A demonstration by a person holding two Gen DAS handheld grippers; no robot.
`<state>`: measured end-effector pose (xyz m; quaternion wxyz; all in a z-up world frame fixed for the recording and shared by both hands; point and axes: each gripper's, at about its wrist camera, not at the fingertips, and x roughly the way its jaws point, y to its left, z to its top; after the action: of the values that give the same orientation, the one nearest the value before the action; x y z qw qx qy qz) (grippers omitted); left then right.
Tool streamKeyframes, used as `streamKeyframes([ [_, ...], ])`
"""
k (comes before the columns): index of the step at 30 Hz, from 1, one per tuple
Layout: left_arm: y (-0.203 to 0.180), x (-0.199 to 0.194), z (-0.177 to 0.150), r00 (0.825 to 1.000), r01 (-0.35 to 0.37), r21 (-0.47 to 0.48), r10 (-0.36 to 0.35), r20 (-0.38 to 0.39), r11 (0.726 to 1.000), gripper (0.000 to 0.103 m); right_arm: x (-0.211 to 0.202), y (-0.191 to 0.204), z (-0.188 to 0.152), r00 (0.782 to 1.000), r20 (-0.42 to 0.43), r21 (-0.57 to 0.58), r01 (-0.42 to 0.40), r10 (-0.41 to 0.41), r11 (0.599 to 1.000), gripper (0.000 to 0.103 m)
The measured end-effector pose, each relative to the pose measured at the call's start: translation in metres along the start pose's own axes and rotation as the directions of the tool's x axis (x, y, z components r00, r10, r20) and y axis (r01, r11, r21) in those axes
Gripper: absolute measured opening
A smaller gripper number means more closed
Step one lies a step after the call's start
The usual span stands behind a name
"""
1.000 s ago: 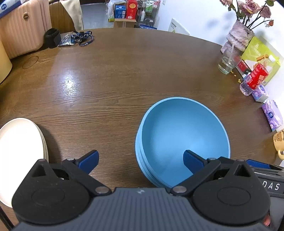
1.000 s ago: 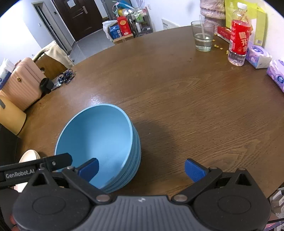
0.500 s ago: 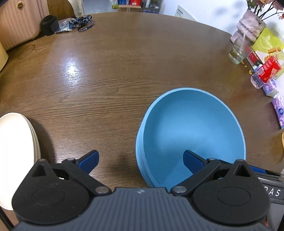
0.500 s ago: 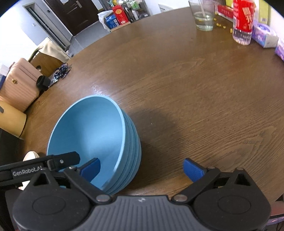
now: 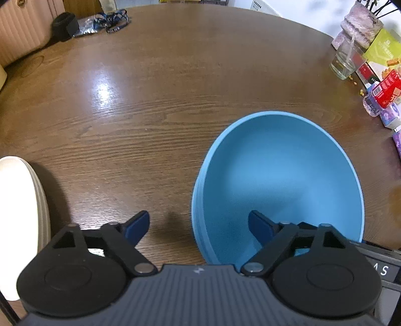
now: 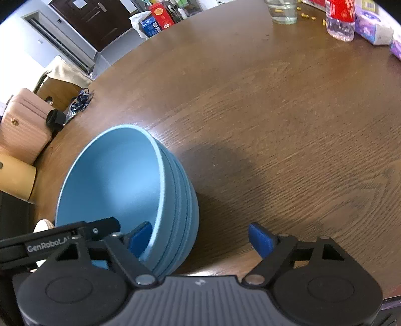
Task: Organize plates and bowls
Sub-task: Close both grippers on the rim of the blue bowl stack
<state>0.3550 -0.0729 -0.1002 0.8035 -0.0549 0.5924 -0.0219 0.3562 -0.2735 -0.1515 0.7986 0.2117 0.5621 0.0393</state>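
Note:
A stack of several nested blue bowls (image 5: 278,185) stands on the brown wooden table (image 5: 155,105); it also shows in the right wrist view (image 6: 117,190). My left gripper (image 5: 199,227) is open and straddles the stack's left rim, one finger inside the top bowl, one outside. My right gripper (image 6: 200,238) is open and straddles the stack's right rim the same way. A stack of white plates (image 5: 17,220) lies at the left table edge.
A glass (image 5: 344,61), a vase (image 5: 358,27), a red-labelled bottle (image 6: 340,20), tissue packs (image 6: 373,25) and boxes line the table's right side. A black case (image 5: 62,28) and lanyards lie at the far left. A pink suitcase (image 6: 25,130) stands beside the table.
Both grippers have moved closer to the bowl stack and lower, so the bowls loom larger. The jaws stay open around the rims. The bowls and plates have not shifted.

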Motion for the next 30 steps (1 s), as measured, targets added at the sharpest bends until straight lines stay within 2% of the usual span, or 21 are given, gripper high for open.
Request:
streamKeyframes([
  [8, 0.000, 0.011, 0.005, 1.000, 0.018, -0.015, -0.018, -0.021, 1.000, 0.076, 0.008, -0.006, 0.001, 0.998, 0.008, 0.040, -0.055, 0.054, 0.998, 0.076],
  [11, 0.002, 0.014, 0.007, 0.999, 0.037, -0.021, -0.037, -0.023, 0.999, 0.076, 0.013, -0.007, 0.002, 0.997, 0.001, 0.051, -0.074, 0.074, 0.996, 0.064],
  [13, 0.003, 0.015, 0.008, 0.998, 0.053, -0.032, -0.054, -0.027, 0.998, 0.075, 0.017, -0.006, 0.002, 0.995, -0.003, 0.063, -0.098, 0.099, 0.993, 0.062],
  [18, 0.005, 0.019, 0.009, 0.993, 0.107, -0.061, -0.109, -0.040, 0.992, 0.072, 0.021, -0.005, 0.001, 0.990, -0.012, 0.071, -0.143, 0.144, 0.987, 0.043],
  [20, 0.006, 0.020, 0.009, 0.991, 0.129, -0.069, -0.132, -0.039, 0.989, 0.068, 0.022, -0.006, 0.000, 0.987, -0.013, 0.079, -0.157, 0.159, 0.984, 0.043],
  [25, 0.007, 0.020, 0.008, 0.980, 0.194, -0.084, -0.197, -0.032, 0.977, 0.052, 0.023, -0.005, -0.001, 0.987, -0.009, 0.081, -0.162, 0.163, 0.984, 0.043],
  [30, 0.003, 0.020, 0.006, 0.981, 0.193, -0.076, -0.195, -0.023, 0.978, 0.052, 0.021, -0.006, -0.002, 0.987, -0.004, 0.081, -0.162, 0.163, 0.983, 0.043],
])
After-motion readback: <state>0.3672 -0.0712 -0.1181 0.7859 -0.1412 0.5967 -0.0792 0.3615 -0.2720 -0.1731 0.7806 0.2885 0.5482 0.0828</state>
